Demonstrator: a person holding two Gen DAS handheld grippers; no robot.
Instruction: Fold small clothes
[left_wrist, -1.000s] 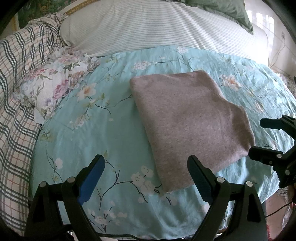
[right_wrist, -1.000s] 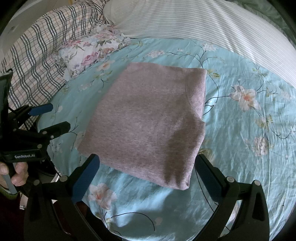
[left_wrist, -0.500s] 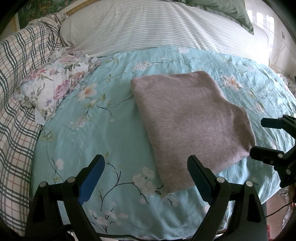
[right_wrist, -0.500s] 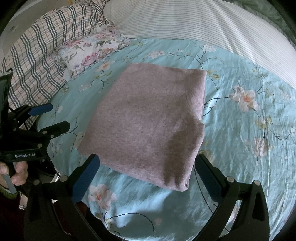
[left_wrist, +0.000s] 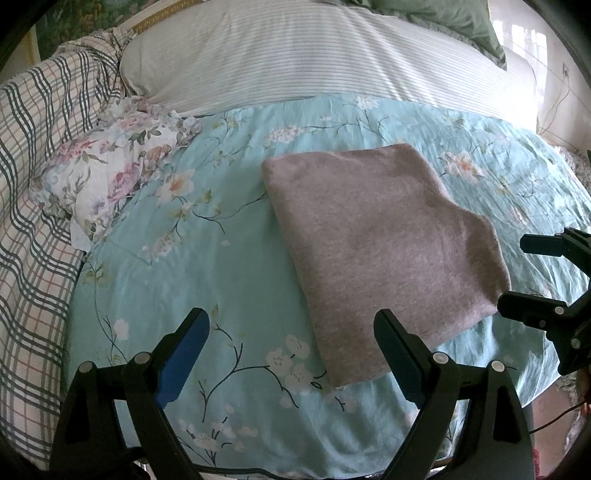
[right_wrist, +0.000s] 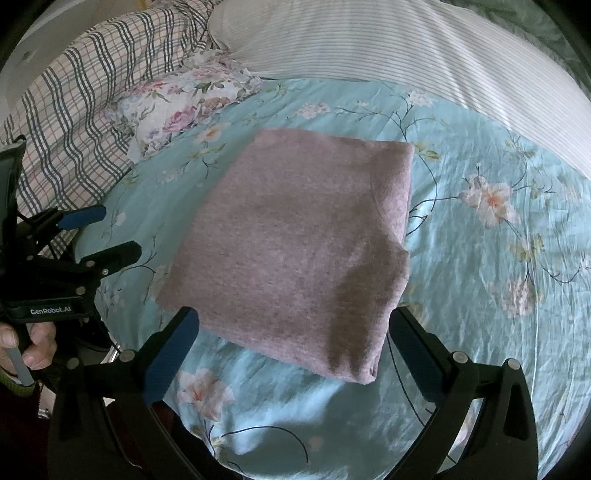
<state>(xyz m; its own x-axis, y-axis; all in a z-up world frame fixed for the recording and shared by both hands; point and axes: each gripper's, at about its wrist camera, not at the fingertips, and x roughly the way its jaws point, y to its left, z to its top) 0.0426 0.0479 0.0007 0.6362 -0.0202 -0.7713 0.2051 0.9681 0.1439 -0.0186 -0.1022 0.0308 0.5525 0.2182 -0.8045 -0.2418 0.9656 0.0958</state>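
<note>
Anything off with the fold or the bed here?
Nothing stands out. The folded mauve knit garment lies flat on the turquoise floral bedsheet, edges fairly even, one slight step on its right side. Both grippers hang open, clear of it.

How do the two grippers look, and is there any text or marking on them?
Both are matte black plastic. The left gripper and the right gripper each have two angular fingers with blue pads on the inner faces and small silver rivets. Seen from the right wrist view, the left one's body carries white lettering "GenRobot.AI".
</note>
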